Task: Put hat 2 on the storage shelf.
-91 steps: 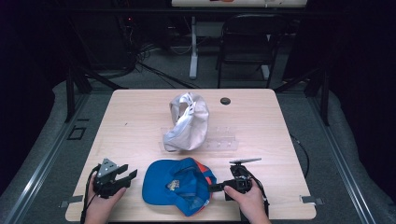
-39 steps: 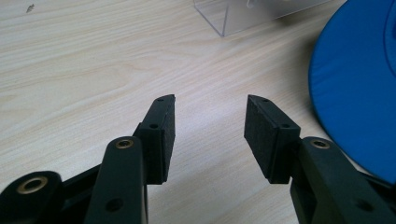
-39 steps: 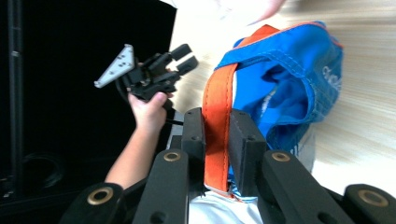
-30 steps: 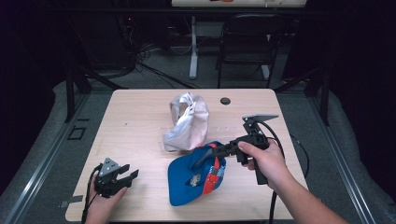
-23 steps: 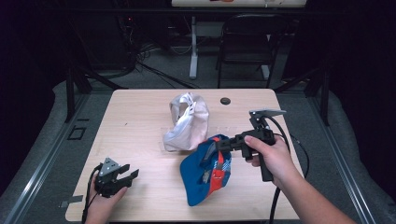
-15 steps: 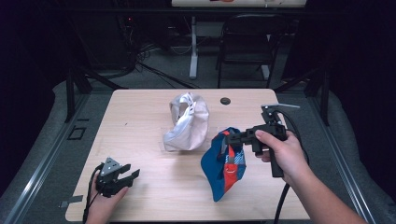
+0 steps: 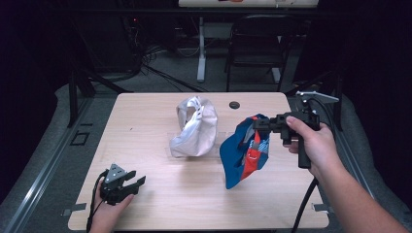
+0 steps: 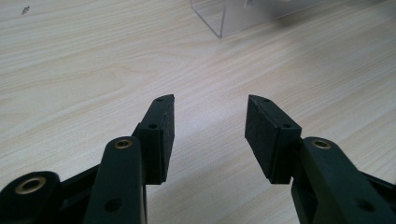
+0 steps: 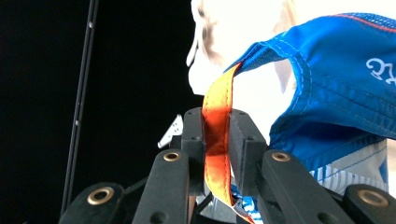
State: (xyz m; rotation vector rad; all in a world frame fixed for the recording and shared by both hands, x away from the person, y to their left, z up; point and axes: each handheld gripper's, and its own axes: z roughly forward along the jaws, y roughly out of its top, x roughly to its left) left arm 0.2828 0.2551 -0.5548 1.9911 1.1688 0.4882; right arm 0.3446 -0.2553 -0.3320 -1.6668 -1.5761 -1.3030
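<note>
High view: our right gripper has lifted the blue fabric cap with the orange strap clear off the light wood worktop. Three seconds back it lay flat at the front edge, now it hangs in the air at the right side, crown drooping downward, just beside the white-grey cloth cap that sits on the clear plastic stand at mid-worktop. Our left gripper has not budged from the front-left corner, resting low on the wood. Left gripper view: jaws stand well apart, nothing between the pads, bare wood grain beyond and a corner of the clear plastic stand farther off. Right gripper view: jaws clamped tight on the orange strap, the blue fabric billowing up and to the right, the white cap bright and blurred behind it. We read this as the pick being done and the carry under way; the grip is on the strap alone, so the cap can swing, and we judge the placement next to the white cap is what remains.
</note>
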